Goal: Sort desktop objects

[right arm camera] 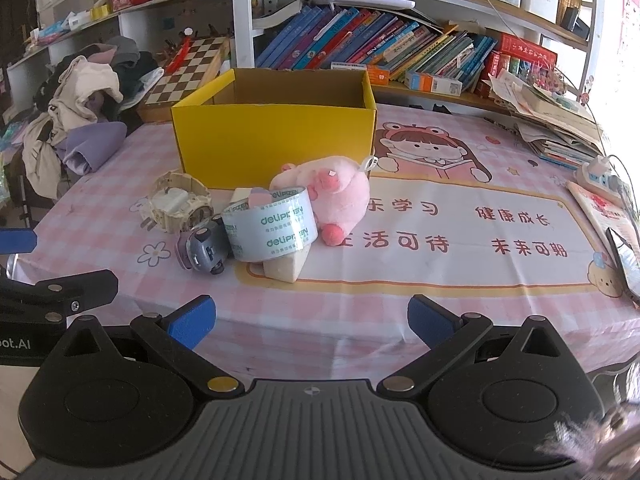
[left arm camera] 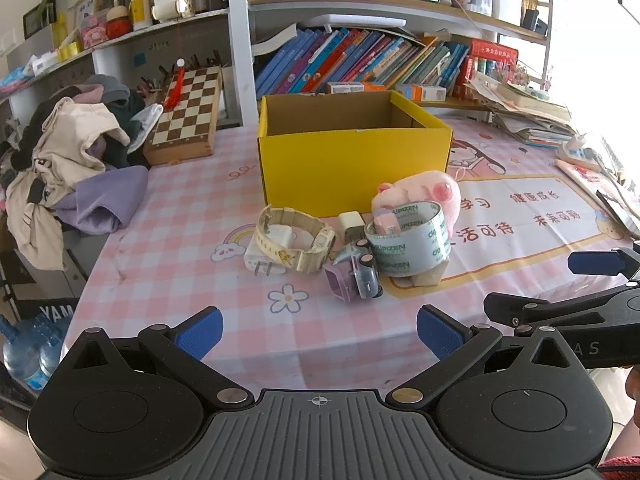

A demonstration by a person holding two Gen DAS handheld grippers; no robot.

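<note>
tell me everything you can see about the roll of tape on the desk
The roll of tape is a wide ring of clear glossy packing tape with green lettering repeated round its band. It stands tilted, propped on a beige wedge-shaped block. A small pink item pokes up through its hollow core. The pink plush toy presses against its back, a small grey toy car touches its left side, and the yellow box stands behind. Neither gripper touches it.

Far beyond the tongs, a chessboard [left arm camera: 188,110] leans beside heaped clothes [left arm camera: 72,160]; leaning books [left arm camera: 360,60] fill the shelf.
</note>
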